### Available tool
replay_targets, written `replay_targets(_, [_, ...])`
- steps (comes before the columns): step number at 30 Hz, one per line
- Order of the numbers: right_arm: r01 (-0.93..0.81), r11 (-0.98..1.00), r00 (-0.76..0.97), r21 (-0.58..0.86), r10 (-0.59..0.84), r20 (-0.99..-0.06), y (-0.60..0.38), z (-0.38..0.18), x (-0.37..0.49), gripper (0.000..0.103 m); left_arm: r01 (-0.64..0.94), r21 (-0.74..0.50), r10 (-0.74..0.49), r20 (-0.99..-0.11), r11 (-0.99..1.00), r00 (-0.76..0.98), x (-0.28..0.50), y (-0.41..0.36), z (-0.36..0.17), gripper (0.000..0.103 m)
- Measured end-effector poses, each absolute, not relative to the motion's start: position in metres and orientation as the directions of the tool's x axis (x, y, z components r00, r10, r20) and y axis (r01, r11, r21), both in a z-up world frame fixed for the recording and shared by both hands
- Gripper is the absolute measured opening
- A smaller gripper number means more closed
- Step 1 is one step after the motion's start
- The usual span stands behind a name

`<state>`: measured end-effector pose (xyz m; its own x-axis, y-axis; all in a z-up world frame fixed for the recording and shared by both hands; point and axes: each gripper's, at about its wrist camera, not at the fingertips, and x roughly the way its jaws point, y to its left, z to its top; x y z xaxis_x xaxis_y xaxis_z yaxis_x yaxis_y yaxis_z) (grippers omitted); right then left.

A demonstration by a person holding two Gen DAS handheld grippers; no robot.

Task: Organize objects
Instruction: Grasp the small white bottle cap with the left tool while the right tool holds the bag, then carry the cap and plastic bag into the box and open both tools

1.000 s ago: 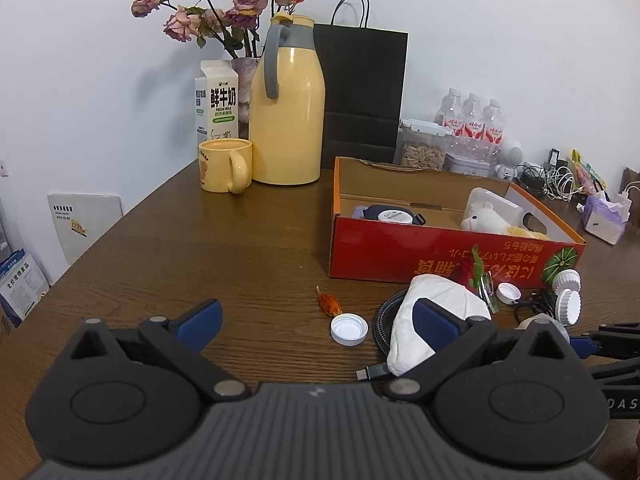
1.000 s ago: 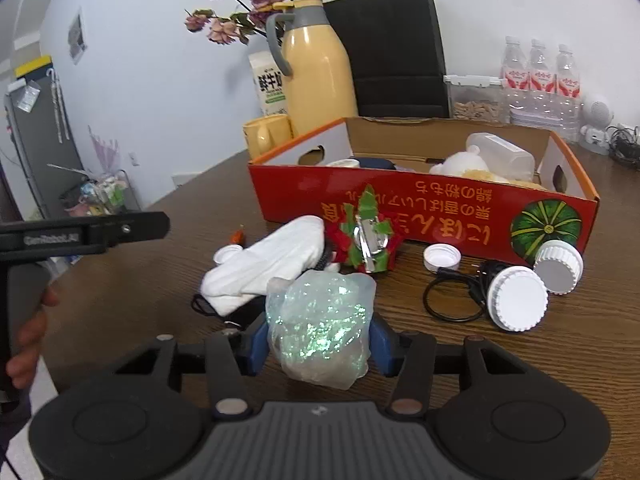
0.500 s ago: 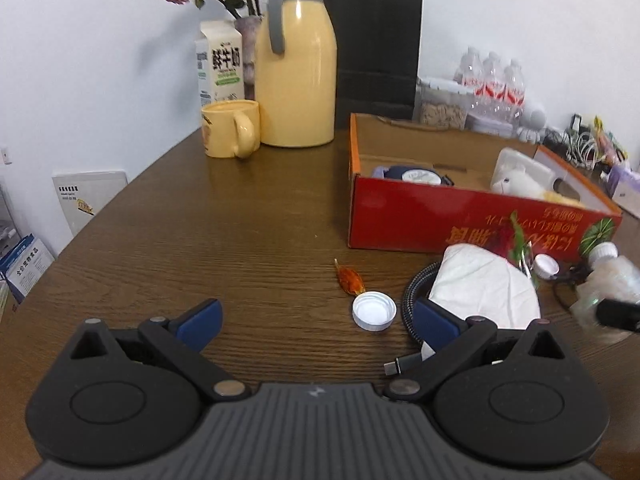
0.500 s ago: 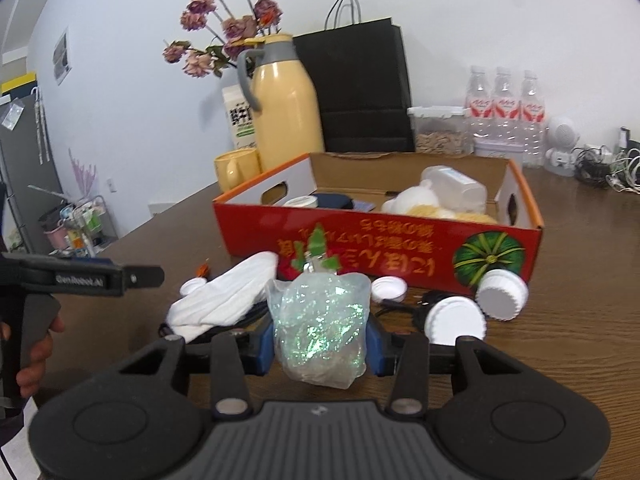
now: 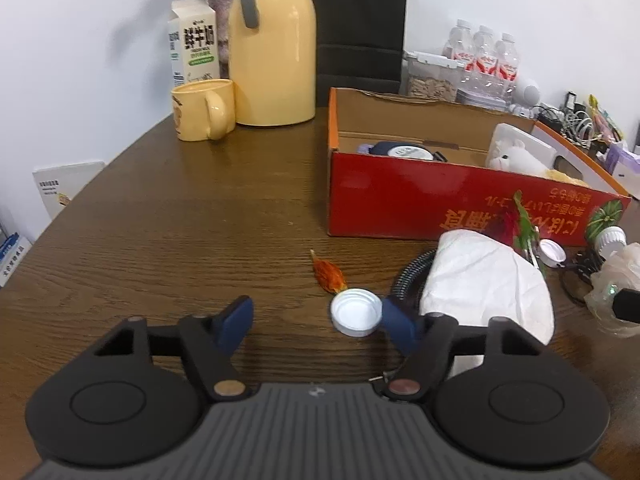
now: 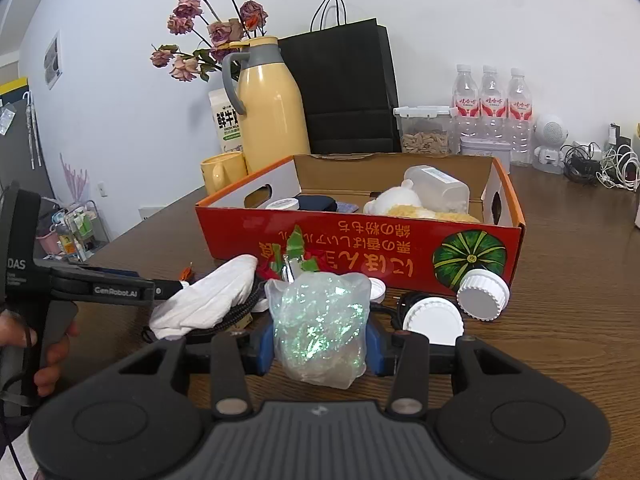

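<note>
My right gripper (image 6: pixel 320 346) is shut on a clear bag of iridescent film (image 6: pixel 318 328), held above the table in front of the red cardboard box (image 6: pixel 360 248). The bag also shows at the right edge of the left wrist view (image 5: pixel 616 280). My left gripper (image 5: pixel 316 322) is open and empty, low over the table. A white bottle cap (image 5: pixel 355 312) lies just inside its right finger, with an orange candy wrapper (image 5: pixel 329 274) beyond. A white cloth (image 5: pixel 486 280) lies over a black cable (image 5: pixel 408 276). The box (image 5: pixel 460 204) holds a plush toy, a plastic container and a dark round item.
A yellow jug (image 5: pixel 274 44), yellow mug (image 5: pixel 202 110), milk carton (image 5: pixel 194 46) and black paper bag (image 6: pixel 340 88) stand at the back. White lids (image 6: pixel 482 290) and a red-green ornament (image 6: pixel 296 260) lie by the box front. Water bottles (image 6: pixel 492 104) stand far right.
My left gripper has moved forward and down toward the white cap and narrowed its opening. My right gripper has lifted the bag and drawn back a little from the box.
</note>
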<state>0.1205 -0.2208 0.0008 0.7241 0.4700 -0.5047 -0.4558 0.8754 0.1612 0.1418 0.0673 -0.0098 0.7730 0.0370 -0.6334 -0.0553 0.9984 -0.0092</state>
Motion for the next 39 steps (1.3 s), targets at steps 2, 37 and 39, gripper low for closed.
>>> replay_targets(2, [-0.458,0.874,0.723,0.162,0.472,-0.505,-0.22,0.001,0.121,0.042,-0.035,-0.016,0.017,-0.632,0.999,0.775,0.142,0.065,-0.01,0.065])
replay_targets(37, [-0.445,0.891,0.811,0.096,0.446,-0.379,-0.178,0.046,0.234,0.042,-0.023,-0.092,-0.013,-0.372,0.996,0.928,0.228,0.01,0.066,0.029])
replay_targets(39, [-0.442,0.892,0.81,0.097,0.444,-0.385,-0.171,0.041,0.247,0.042,-0.03,-0.105,-0.012,-0.377,0.994,0.926,0.238,0.01,0.061,0.029])
